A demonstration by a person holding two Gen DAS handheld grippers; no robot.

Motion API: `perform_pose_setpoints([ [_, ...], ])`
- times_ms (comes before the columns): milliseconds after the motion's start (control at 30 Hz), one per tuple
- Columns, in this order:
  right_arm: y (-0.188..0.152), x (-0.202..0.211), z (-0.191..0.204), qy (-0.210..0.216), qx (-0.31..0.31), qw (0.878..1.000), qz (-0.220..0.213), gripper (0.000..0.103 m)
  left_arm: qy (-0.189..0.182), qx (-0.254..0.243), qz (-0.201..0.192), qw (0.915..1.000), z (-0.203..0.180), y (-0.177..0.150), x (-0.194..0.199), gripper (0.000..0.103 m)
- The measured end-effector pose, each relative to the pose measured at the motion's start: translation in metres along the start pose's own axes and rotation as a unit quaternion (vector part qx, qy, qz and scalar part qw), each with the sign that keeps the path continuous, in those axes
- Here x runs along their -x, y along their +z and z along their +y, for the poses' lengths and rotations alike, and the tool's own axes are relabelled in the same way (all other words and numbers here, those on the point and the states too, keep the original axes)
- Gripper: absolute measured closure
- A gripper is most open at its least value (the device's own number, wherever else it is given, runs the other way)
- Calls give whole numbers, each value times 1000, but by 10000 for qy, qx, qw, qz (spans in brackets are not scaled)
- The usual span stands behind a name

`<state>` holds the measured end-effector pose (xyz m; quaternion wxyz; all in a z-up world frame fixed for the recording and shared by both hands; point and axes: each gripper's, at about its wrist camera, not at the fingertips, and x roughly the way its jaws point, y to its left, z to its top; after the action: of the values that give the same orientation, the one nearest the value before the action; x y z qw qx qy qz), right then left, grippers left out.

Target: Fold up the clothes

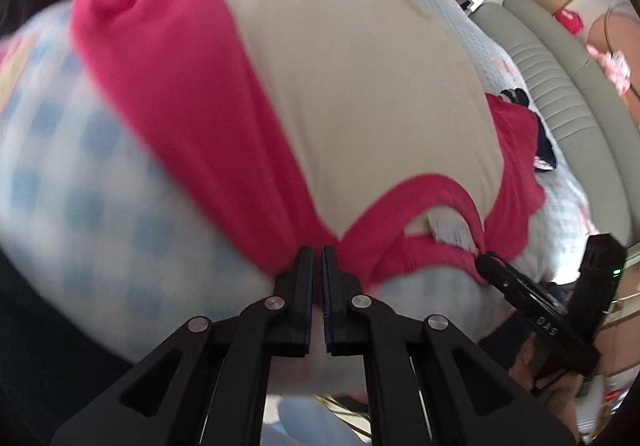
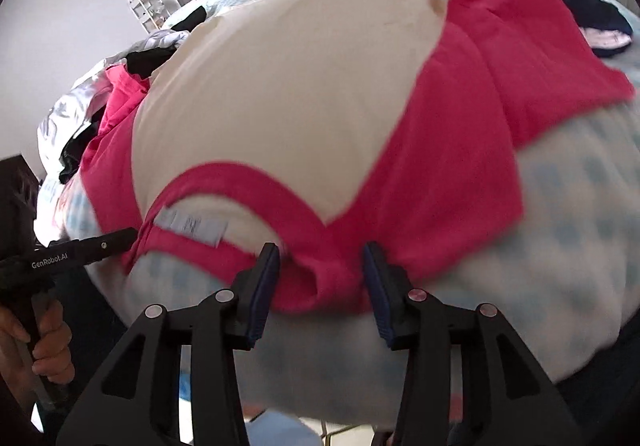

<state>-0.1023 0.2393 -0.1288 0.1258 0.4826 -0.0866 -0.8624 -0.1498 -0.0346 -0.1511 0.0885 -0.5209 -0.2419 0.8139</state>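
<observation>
You have two grippers: left gripper [image 1: 318, 252], right gripper [image 2: 322, 248], both at near edge of one cream-and-pink raglan shirt [image 1: 344, 94]. One checked blue bedspread [image 1: 80, 182] under shirt. One navy garment [image 2: 592, 10] beyond shirt. One neck label [image 2: 192, 224].

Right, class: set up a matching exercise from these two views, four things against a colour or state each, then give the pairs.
Things:
1. left gripper
2. right gripper
3. shirt's sleeves
4. bedspread

Descriptions:
a. blue and white check
b. pink
c. jaws apart
d. jaws closed

Pairs: 1-d, 2-c, 3-b, 4-a
</observation>
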Motion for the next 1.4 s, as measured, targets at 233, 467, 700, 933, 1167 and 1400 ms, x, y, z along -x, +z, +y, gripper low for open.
perform_pose_setpoints([
  [233, 4, 34, -26, 258, -628, 9974, -249, 58, -245, -477, -549, 9971, -29, 16, 29, 93],
  [467, 12, 15, -35, 599, -831, 9946, -182, 50, -255, 133, -167, 9994, 3, 6, -13, 85],
  [700, -7, 10, -19, 35, -243, 9997, 63, 55, -401, 281, -143, 9987, 14, -4, 8, 87],
  [933, 12, 63, -66, 165, -1067, 9926, -564, 52, -350, -422, -463, 9974, -50, 11, 21, 86],
  [1167, 62, 60, -156, 181, -2045, 9751, -834, 49, -1034, -1066, -344, 9883, -117, 40, -5, 86],
  [1400, 92, 0, -191, 725, -2515, 9618, -800, 61, -1161, -1649, 399, 9786, -184, 45, -88, 85],
])
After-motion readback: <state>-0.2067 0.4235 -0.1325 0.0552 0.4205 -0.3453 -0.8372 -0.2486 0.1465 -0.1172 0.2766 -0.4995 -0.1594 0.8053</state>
